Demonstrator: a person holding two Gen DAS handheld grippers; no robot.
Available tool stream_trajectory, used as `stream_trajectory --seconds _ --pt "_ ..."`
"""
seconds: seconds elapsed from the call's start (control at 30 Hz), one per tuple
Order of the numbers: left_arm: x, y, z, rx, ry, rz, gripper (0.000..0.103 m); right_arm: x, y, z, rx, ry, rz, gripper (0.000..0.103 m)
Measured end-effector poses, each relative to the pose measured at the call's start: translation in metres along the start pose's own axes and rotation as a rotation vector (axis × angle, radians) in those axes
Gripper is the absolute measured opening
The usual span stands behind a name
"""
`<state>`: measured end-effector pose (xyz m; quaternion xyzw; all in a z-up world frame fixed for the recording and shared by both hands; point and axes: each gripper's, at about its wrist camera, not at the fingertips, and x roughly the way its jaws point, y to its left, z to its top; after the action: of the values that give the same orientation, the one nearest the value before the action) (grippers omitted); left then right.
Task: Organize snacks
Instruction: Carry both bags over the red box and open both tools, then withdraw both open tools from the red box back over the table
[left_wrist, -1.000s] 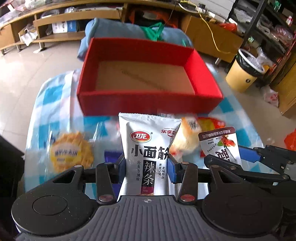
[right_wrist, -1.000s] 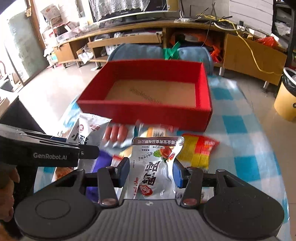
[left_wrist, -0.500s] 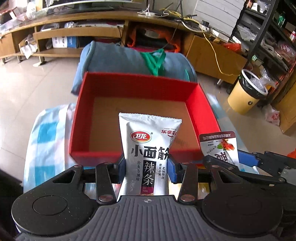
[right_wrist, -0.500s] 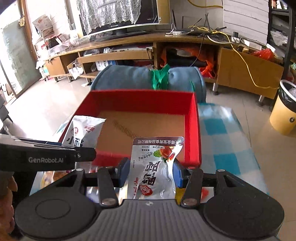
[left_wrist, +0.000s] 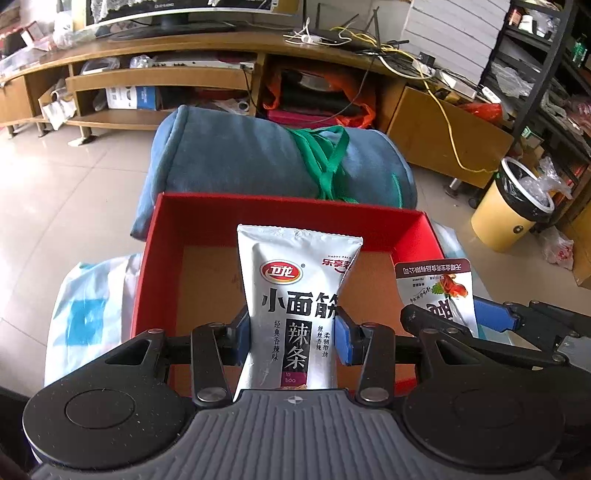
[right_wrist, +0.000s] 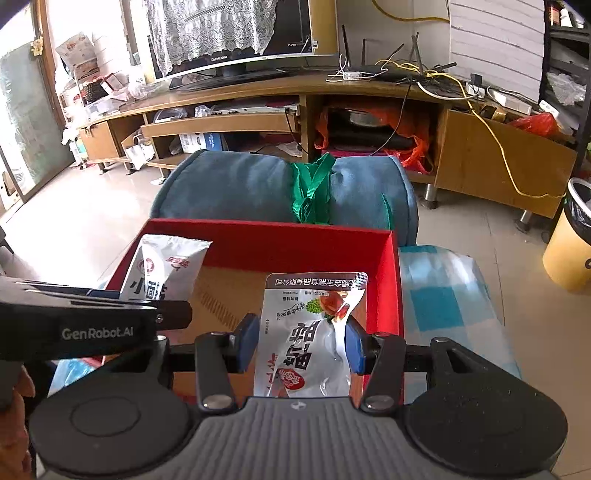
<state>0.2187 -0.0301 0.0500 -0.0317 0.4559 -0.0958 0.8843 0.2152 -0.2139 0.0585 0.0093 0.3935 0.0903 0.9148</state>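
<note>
Both grippers, left (left_wrist: 293, 332) and right (right_wrist: 301, 341), are clamped on snack packs, the latiao packet (left_wrist: 297, 299) and the silver pouch (right_wrist: 312, 332), held over the red box (left_wrist: 288, 216) so they'd drop straight in.

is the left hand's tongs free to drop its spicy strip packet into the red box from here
Probably yes: the left tongs hold the spicy strip packet over the red box, whose bare floor below looks unobstructed.

Both views are being lit brightly by daylight. In the right wrist view, the light is coming from a glass door (right_wrist: 26, 122) at the left, and the floor (right_wrist: 74, 229) is being washed out by glare. Straight lines are being bent by fisheye distortion near the edges. Corners are being darkened. Focus is being kept sharp.
</note>
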Motion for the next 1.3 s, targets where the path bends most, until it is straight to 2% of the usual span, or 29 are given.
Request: stream_trajectory --seconds 0.53,0.87,1.3 --pt "0.05 0.006 0.011 0.008 0.048 0.071 0.052 0.065 -0.007 0.007 -0.002 0.07 -0.027 0.043" --pt "0.066 0.011 0.006 0.024 0.076 0.113 0.052 0.085 -0.003 0.002 -0.024 0.106 -0.035 0.044" --pt "0.056 0.01 0.008 0.027 0.043 0.133 0.075 0.079 -0.007 0.003 -0.014 0.101 -0.065 0.047"
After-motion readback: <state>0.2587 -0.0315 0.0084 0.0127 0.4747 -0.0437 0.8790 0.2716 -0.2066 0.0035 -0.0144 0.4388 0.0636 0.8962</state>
